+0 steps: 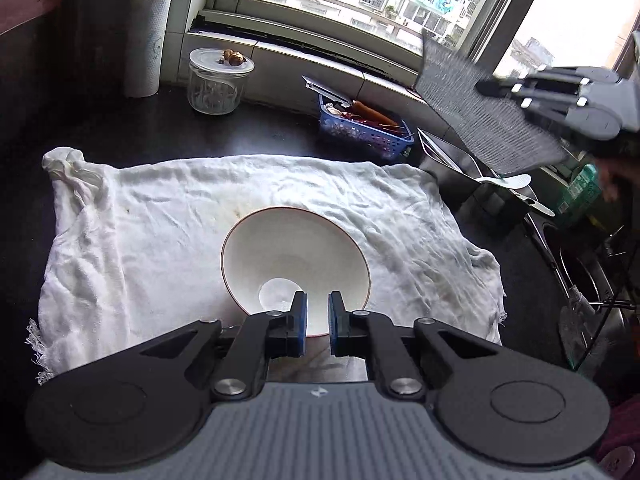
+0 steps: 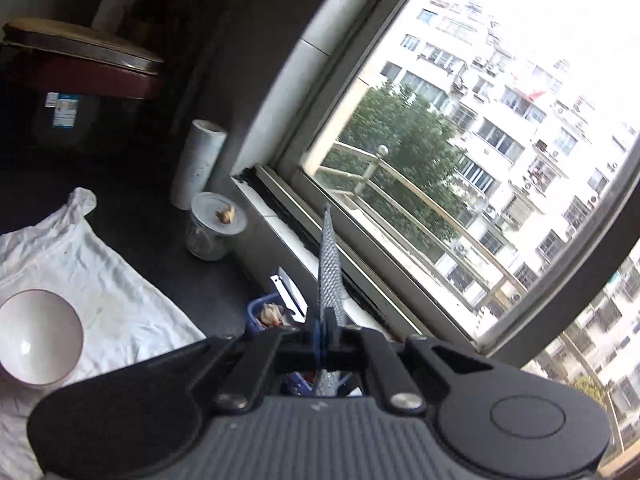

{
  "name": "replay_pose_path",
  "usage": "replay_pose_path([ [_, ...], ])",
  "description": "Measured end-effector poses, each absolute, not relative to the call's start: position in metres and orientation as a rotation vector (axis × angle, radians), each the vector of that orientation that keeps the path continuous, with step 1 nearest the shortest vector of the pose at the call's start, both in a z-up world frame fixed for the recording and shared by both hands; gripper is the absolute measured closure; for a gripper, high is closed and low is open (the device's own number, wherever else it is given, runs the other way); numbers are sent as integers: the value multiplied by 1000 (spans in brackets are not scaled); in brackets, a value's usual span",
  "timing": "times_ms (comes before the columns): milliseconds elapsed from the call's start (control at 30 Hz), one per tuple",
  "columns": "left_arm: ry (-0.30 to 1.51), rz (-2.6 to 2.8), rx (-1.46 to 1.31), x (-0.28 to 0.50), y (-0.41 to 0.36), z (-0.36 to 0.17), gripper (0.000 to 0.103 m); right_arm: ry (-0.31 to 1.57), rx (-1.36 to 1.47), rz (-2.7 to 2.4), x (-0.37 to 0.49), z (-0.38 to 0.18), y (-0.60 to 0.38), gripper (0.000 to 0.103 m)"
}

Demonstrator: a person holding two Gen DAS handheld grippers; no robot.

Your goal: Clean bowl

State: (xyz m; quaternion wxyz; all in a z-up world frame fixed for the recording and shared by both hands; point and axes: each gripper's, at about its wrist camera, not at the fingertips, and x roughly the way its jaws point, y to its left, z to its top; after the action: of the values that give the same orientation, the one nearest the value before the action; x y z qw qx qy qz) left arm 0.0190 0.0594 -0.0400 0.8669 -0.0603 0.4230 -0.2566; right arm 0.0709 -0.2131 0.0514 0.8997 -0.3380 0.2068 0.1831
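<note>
- Nearest the front edge of the bench, the left gripper (image 1: pixel 318 322) has its two blue pads on either side of the near rim of the bowl (image 1: pixel 294 258). A narrow gap shows between the pads, and the rim passes through it; I cannot tell whether they are pressing it yet.
- That hold looks meant to steady the bowl and tip it, since its white inside faces up and away, open to a wipe.
- Under it lies the white cloth (image 1: pixel 160 232), spread over the dark bench (image 1: pixel 120 132), probably to cushion the bowl and catch drips.
- Further back and to the right, the right gripper (image 1: pixel 560 96) hangs in the air above the sink side, well apart from the bowl.
- Its jaws are closed on a grey mesh scrubbing cloth (image 2: pixel 330 268), pinched by one end so the rest sticks out forward, free to rub.
- From its own camera that gripper is rolled and aimed at the window (image 2: pixel 480 160), so it needs to swing down and left.
- Along the back edge stand a glass jar (image 1: pixel 218 80), a paper roll (image 1: pixel 146 44) and a blue basket (image 1: pixel 364 130).
</note>
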Motion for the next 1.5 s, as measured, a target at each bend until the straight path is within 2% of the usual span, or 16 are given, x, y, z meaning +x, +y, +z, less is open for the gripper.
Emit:
replay_pose_path([
  [100, 890, -553, -121, 9, 62, -38, 87, 575, -772, 507, 61, -14, -183, 102],
  [167, 893, -559, -120, 2, 64, -37, 78, 692, -827, 575, 51, -67, -163, 102],
  [233, 898, -565, -118, -4, 67, -37, 78, 742, -809, 610, 40, -89, -152, 102],
  [400, 899, -588, -112, -13, 70, -36, 78, 773, -798, 622, 33, -102, -136, 99],
  [467, 894, -595, -108, -15, 70, -35, 78, 819, -765, 636, 36, -103, -132, 80],
  [500, 894, -600, -105, -16, 70, -35, 78, 850, -738, 646, 37, -103, -131, 57],
  [533, 885, -607, -102, -17, 70, -34, 78, 855, -720, 651, 33, -102, -131, 44],
  [600, 880, -611, -91, -19, 69, -33, 71, 853, -672, 658, 25, -94, -133, 41],
  [667, 863, -590, -29, -21, 60, -30, 52, 868, -619, 626, 18, -82, -137, 25],
  [800, 832, -543, 31, -19, 46, -23, 52, 875, -477, 546, 8, -57, -149, 7],
  [933, 779, -434, 129, -19, 27, -15, 50, 883, -360, 385, 5, -33, -158, 1],
  [1000, 765, -329, 194, -16, 15, -10, 38, 881, -329, 322, 5, -22, -161, 1],
  [1033, 754, -312, 192, -16, 13, -7, 28, 881, -313, 296, 4, -17, -162, 1],
  [1067, 743, -295, 189, -16, 12, -5, 25, 881, -299, 271, 4, -12, -164, 1],
  [1300, 821, -258, 50, -1, 10, 3, 25, 848, -240, 203, 3, 10, -186, 1],
  [1500, 875, -175, -10, 2, -8, -5, 25, 933, -160, 206, 14, 1, -207, 1],
])
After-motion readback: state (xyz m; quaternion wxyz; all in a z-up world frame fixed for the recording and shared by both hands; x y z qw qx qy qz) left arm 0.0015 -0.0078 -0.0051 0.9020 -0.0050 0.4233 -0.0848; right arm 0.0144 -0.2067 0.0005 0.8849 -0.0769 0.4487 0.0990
